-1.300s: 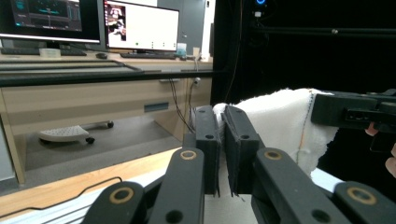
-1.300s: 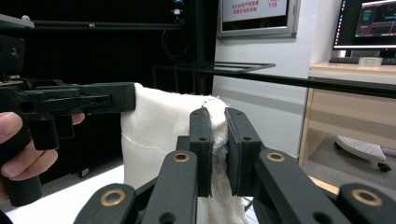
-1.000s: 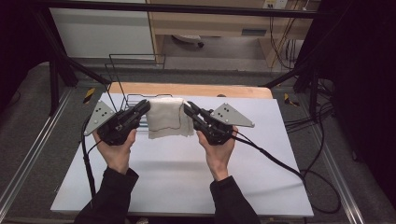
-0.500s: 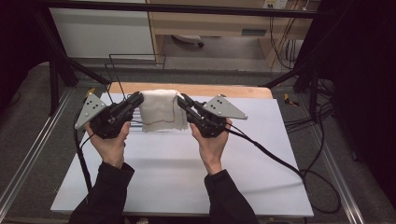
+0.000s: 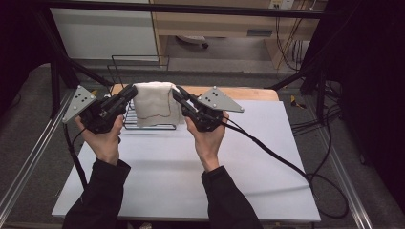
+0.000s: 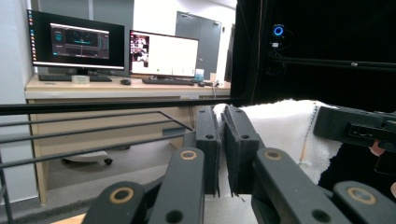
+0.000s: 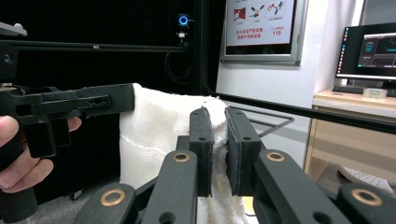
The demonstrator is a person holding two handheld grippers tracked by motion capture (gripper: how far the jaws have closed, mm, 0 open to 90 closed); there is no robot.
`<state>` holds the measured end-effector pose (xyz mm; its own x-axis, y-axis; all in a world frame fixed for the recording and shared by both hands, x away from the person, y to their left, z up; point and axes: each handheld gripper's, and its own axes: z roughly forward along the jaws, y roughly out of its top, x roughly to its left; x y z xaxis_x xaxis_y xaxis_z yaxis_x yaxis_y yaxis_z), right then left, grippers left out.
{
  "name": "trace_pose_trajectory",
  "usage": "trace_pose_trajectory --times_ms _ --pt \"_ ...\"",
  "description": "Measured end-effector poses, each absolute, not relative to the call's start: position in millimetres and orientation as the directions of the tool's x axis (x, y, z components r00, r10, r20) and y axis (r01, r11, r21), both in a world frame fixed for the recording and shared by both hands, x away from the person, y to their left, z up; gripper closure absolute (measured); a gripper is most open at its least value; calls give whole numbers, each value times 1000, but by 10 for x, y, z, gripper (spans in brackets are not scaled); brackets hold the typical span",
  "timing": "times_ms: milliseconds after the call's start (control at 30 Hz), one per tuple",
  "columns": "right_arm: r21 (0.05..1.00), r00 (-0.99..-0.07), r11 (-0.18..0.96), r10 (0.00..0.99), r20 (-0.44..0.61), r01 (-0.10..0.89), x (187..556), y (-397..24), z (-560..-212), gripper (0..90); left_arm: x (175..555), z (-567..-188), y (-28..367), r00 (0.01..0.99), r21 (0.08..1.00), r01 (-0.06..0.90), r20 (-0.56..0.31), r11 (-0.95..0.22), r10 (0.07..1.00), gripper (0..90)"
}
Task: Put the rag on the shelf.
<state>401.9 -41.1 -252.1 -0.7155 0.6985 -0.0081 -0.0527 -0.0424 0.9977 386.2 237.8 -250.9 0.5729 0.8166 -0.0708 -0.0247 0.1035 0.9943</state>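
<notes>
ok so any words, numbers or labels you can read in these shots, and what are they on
"119": on the white wall poster with red headings; its other lines are too small to read.
Black desk monitors: screen text too blurred to read.
White cloth, left gripper, right gripper and black wire rack: no text visible.

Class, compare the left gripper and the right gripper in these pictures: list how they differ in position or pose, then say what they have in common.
1. The left gripper pinches the white cloth at its left top corner; the right gripper pinches its right top corner.
2. In the high view, the left gripper points up and right, the right gripper up and left, so they mirror each other.

Shared: both are shut on the cloth, holding it raised over the wire rack.
</notes>
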Motion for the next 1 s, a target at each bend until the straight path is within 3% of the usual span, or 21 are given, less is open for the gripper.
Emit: trace_pose_trajectory --times_ms 1000 --pt "993 -709 -64 705 -28 -102 4265 -68 -2140 823 4032 -2073 2651 535 993 -67 -48 100 843 845"
